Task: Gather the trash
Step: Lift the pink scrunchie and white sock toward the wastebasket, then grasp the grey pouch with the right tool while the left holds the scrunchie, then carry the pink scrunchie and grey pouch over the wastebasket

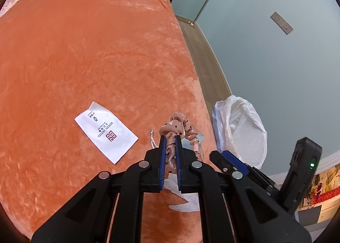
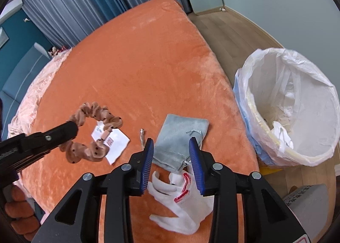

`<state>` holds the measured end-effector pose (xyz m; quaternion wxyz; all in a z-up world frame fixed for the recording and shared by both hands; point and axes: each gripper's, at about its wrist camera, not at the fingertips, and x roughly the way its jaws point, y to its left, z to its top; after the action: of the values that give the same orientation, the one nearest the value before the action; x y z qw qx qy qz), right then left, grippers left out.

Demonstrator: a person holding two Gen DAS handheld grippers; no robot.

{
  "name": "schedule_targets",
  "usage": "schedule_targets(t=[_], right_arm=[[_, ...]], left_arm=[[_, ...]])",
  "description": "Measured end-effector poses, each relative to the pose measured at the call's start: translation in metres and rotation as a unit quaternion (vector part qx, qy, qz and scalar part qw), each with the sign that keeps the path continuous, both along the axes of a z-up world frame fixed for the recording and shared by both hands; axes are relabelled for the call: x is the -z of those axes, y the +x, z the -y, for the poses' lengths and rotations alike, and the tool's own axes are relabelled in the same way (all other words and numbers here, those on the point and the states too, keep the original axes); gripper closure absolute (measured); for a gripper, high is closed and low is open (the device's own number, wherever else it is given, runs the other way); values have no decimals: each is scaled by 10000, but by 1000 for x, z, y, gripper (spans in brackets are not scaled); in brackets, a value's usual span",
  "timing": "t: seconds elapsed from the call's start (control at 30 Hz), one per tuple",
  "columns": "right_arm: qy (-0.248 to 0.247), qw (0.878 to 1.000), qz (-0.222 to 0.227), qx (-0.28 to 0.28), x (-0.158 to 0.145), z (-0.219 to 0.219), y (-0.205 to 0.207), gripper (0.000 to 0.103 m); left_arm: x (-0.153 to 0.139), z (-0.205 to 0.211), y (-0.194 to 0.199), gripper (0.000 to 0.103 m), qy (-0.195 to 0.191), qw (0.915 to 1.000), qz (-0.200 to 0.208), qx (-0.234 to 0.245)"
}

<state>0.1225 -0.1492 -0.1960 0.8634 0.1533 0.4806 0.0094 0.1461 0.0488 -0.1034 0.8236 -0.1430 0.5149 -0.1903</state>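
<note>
1. Left wrist view: the left hand-held gripper (image 1: 170, 143) was clamped nearly shut on a pink dotted scrunchie (image 1: 180, 128), lifted clear above the orange bed (image 1: 95, 51), probably for carrying to the bin.
2. A white hotel packet (image 1: 106, 132) lay flat on the bed, just left of the scrunchie.
3. Right wrist view: the right hand-held gripper (image 2: 173, 153) stood partly open and empty, its jaws straddling the near end of a grey drawstring pouch (image 2: 178, 141) without pressing it.
4. A white glove (image 2: 180, 196) lay nearer the camera, overlapping the pouch's edge.
5. The lined trash bin (image 2: 297, 102) stood on the floor beside the bed, within easy reach for drops.
</note>
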Motion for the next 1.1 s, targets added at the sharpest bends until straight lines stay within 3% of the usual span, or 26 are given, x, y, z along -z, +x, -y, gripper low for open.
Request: schedule_targets(t=[0.33, 0.4, 0.47, 0.53, 0.7, 1.1], right_arm=[[-52, 9984, -568, -2, 62, 3, 23, 69], [-69, 9982, -594, -15, 67, 2, 24, 74], [-77, 9982, -589, -34, 68, 2, 23, 88], [-98, 9983, -580, -51, 67, 3, 24, 91], [-41, 9996, -270, -61, 38, 4, 23, 93], [-27, 9952, 976, 72, -87, 19, 16, 93]], left_arm=[[32, -1, 14, 95, 191, 9993, -310, -36], [37, 0, 15, 95, 214, 9991, -354, -25], [38, 2, 16, 95, 221, 9990, -375, -11], [40, 3, 17, 95, 226, 9990, -390, 2], [31, 6, 17, 95, 205, 9993, -299, 38], [-28, 31, 14, 95, 115, 9991, 299, 263]])
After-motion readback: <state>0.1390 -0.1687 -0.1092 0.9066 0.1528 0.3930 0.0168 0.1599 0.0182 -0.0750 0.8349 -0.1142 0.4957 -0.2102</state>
